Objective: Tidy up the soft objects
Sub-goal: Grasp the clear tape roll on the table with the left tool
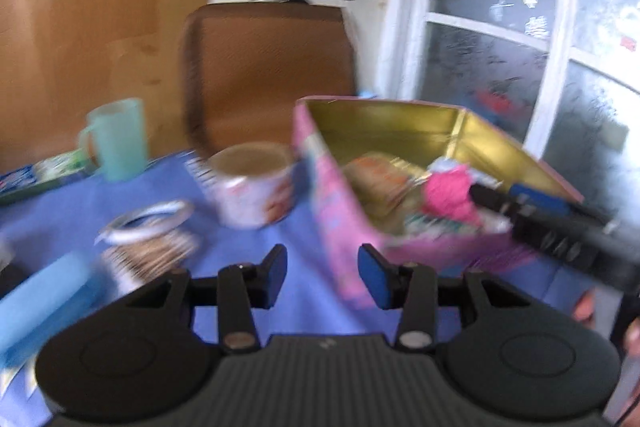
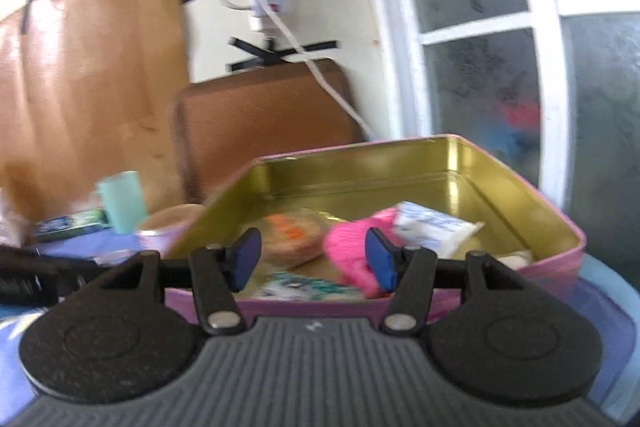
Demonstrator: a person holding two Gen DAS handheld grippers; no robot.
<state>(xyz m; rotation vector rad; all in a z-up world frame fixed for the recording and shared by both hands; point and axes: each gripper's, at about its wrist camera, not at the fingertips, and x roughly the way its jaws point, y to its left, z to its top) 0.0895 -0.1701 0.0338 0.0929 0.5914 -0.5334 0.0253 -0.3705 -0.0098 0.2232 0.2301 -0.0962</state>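
Crowding the pink tin (image 1: 340,227): patterned mug (image 1: 252,187), teal cup (image 1: 120,139), tape roll (image 1: 148,223).

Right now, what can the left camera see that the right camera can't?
Only the left wrist view shows the striped tin and the blue roll on the blue cloth. Only the right wrist view shows the white packet clearly. Both show the pink tin, the pink woolly thing inside it, the mint cup and the mug.
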